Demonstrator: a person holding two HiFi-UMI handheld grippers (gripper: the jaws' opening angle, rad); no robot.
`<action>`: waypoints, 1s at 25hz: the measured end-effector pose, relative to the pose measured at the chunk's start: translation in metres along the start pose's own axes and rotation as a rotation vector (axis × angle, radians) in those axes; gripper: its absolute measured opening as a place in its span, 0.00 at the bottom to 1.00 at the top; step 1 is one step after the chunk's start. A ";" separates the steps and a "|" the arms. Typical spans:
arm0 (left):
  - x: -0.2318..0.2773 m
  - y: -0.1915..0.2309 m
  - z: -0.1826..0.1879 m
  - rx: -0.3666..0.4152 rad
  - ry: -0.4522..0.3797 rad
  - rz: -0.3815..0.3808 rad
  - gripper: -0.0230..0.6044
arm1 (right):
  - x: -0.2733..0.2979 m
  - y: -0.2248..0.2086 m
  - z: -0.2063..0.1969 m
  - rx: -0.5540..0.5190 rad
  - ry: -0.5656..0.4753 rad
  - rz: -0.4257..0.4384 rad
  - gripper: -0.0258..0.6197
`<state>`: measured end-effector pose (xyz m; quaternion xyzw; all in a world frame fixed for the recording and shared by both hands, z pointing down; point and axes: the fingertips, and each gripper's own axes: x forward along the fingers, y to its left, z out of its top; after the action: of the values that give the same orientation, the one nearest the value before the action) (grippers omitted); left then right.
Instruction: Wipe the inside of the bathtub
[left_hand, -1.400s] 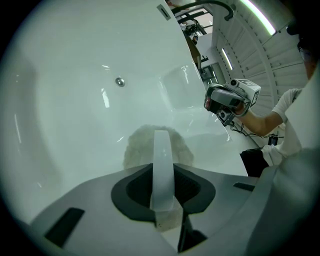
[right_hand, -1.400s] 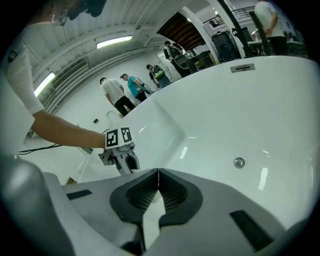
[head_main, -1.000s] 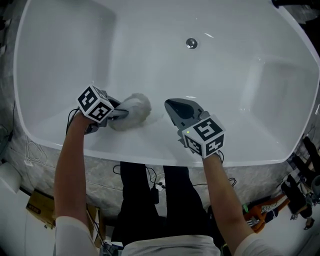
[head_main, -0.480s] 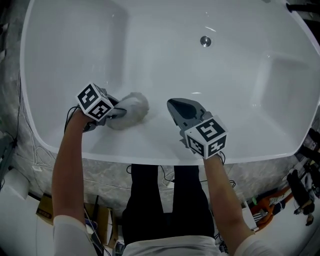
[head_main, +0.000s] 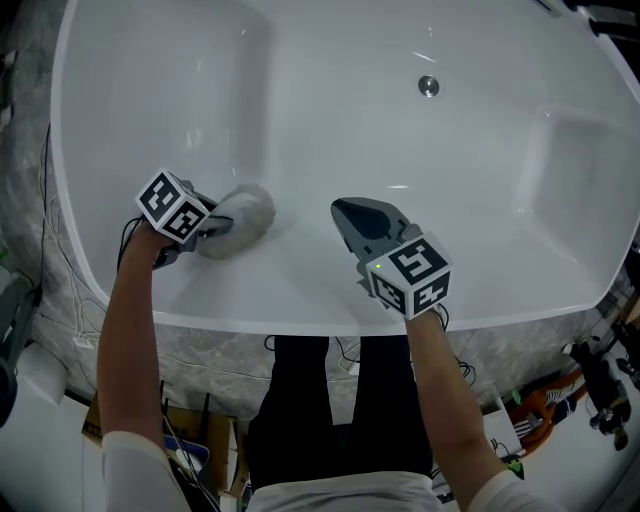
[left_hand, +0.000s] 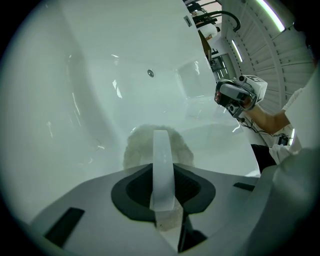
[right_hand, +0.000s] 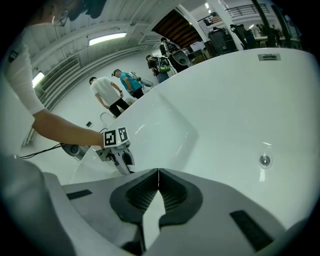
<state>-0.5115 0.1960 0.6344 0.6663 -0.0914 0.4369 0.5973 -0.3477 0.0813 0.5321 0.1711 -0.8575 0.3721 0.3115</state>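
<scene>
**Left gripper** (head_main: 222, 226): located at the near left of the bathtub (head_main: 340, 120), low on the inner wall just inside the near rim. Its own view shows both jaws closed hard on a white fluffy cloth (head_main: 243, 214). A fold of the cloth is pinched between them, and the bulk of it bulges out past the tips. The cloth lies against the tub's inner surface. Whether it is pressed firmly or only resting there cannot be judged from these views. The marker cube (head_main: 172, 207) sits on the near-left side of this gripper, above the person's wrist.

**Right gripper** (head_main: 347, 211): held to the right of the left gripper, about midway along the near wall and well apart from the cloth. Its jaws meet along a thin line, with nothing between them. The tips point toward the far side of the tub.

**Drain** (head_main: 428, 86): set in the tub floor, far from both grippers and to their right.

**Tub surface**: white and glossy, with streaks of reflected light on the floor and on the right-hand slope.

**Surroundings**: a grey mottled panel (head_main: 200, 355) runs below the near rim. In the right gripper view, several people (right_hand: 112, 95) stand beyond the far rim.
</scene>
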 end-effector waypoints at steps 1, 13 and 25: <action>-0.003 0.003 -0.002 -0.004 0.003 0.006 0.18 | 0.002 0.003 0.000 0.000 0.003 0.000 0.07; -0.012 0.046 -0.026 -0.043 0.091 0.123 0.18 | 0.013 0.003 0.003 0.010 0.006 -0.015 0.07; -0.004 0.084 -0.030 -0.093 0.136 0.277 0.18 | 0.015 -0.001 -0.007 0.019 0.013 -0.036 0.07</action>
<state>-0.5827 0.1983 0.6893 0.5877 -0.1619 0.5546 0.5664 -0.3553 0.0850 0.5459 0.1873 -0.8486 0.3757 0.3220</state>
